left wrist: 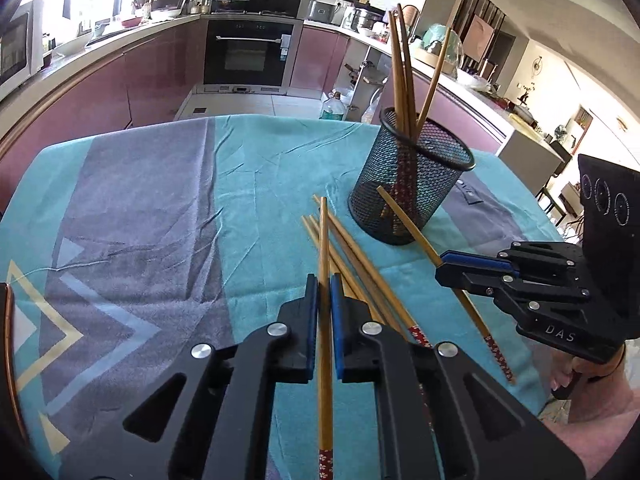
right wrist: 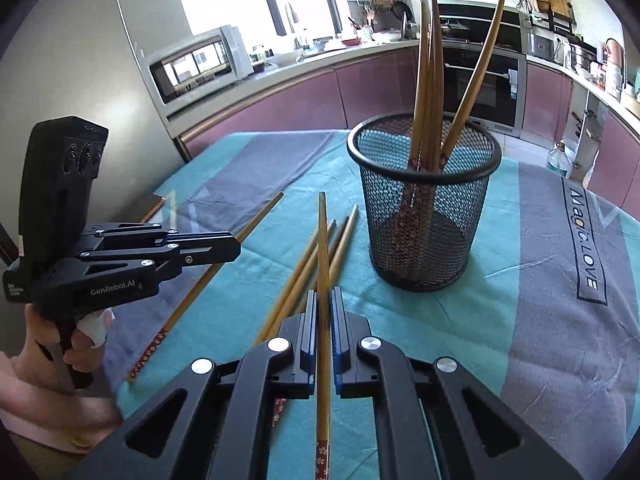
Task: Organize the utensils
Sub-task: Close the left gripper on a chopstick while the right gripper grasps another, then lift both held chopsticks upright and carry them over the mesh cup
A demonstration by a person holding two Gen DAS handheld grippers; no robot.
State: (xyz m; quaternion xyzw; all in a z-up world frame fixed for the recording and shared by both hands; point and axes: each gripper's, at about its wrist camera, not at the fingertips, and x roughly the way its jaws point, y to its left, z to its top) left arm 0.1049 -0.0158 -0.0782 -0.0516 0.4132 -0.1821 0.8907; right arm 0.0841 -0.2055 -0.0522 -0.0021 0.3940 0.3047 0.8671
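My left gripper is shut on a bamboo chopstick that runs straight out between its blue pads, lifted off the cloth. The right wrist view shows that gripper at the left, the stick slanting through it. My right gripper is shut on a second chopstick; from the left wrist view it is at the right, its stick crossing in front of the black mesh cup. The cup stands upright with several chopsticks in it. Loose chopsticks lie on the cloth under both grippers.
A teal and grey towel covers the table, with lettering at its right side. Past the table's far edge are pink kitchen cabinets, an oven, a microwave and a plastic bottle on the floor. A hand holds the left gripper's handle.
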